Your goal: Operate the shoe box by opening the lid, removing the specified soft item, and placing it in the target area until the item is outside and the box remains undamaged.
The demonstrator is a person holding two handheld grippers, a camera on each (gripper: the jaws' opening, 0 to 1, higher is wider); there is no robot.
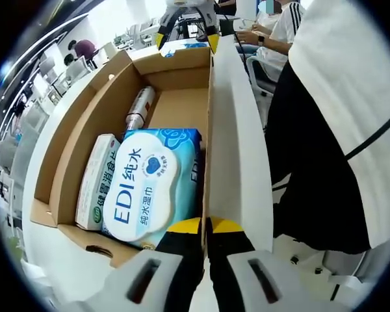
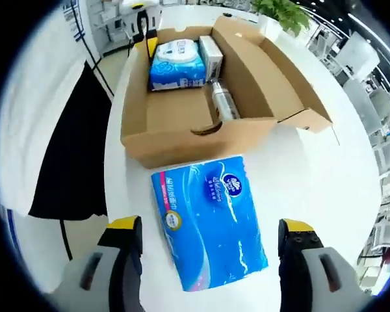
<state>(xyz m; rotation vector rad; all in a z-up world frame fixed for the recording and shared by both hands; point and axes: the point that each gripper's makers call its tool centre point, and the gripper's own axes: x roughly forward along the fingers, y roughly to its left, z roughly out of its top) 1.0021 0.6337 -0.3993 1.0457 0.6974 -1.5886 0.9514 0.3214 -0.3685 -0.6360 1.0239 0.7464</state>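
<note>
right gripper [image 2: 208,244] spread over tissue pack [image 2: 208,221] | left gripper [image 1: 205,227] pinching box wall [image 1: 207,130] | wipes [image 1: 149,188] inside

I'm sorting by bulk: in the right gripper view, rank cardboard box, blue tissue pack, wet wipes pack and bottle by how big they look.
1. cardboard box
2. blue tissue pack, enlarged by nearness
3. wet wipes pack
4. bottle

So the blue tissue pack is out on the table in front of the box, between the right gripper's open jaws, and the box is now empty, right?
Not quite: the box isn't empty. The right gripper view shows a wet-wipes pack, a small carton and a bottle inside. The blue tissue pack does lie outside, between the open right gripper jaws.
</note>
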